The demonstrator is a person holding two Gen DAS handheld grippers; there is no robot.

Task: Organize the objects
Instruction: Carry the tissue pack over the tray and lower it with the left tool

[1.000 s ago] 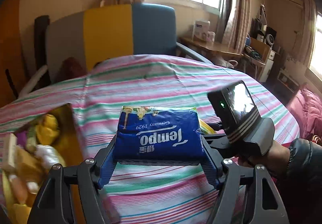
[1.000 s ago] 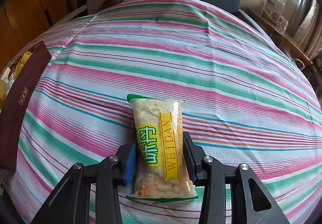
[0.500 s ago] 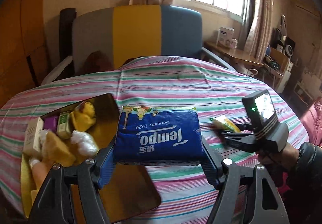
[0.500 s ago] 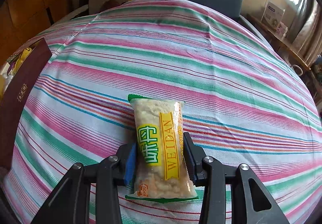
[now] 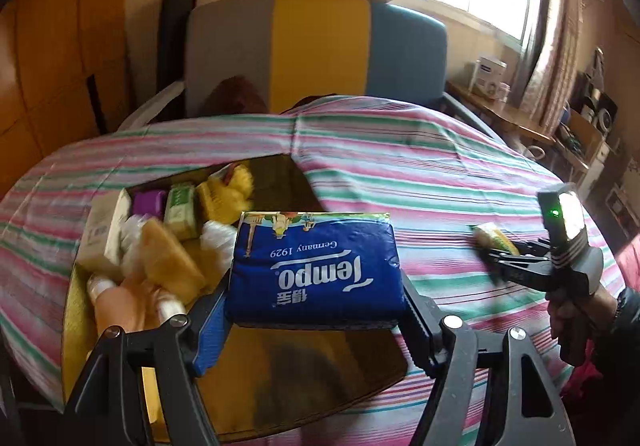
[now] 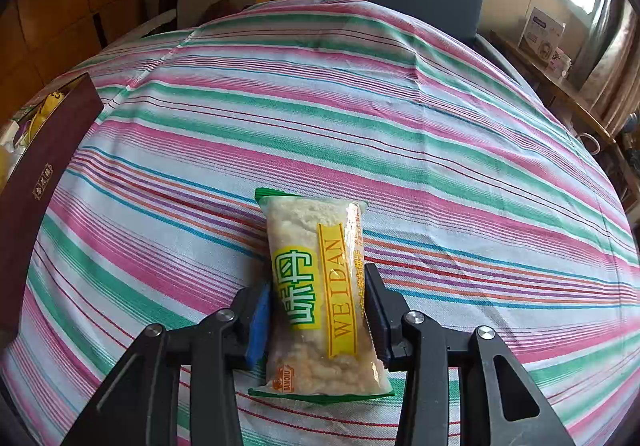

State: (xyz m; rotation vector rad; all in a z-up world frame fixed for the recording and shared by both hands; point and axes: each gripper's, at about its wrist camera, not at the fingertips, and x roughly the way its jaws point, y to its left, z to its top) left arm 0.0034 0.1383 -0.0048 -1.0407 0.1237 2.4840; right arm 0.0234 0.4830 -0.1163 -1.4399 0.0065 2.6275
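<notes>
Two tools grip: left tool point(image 5: 316, 310) clamps the tissue pack point(image 5: 316, 270) between its pads; right tool point(image 6: 318, 312) pinches the snack packet point(image 6: 322, 298).

The tissue pack point(image 5: 316, 270) is above the box point(image 5: 280, 378) on the bench point(image 6: 360, 117). The snack bag point(image 6: 320, 298) is right of the box. A chair point(image 5: 320, 53) stands behind.

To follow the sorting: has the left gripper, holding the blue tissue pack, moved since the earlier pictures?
Yes. The left gripper carried the blue Tempo tissue pack sideways off the striped tablecloth, over the open brown box.
</notes>
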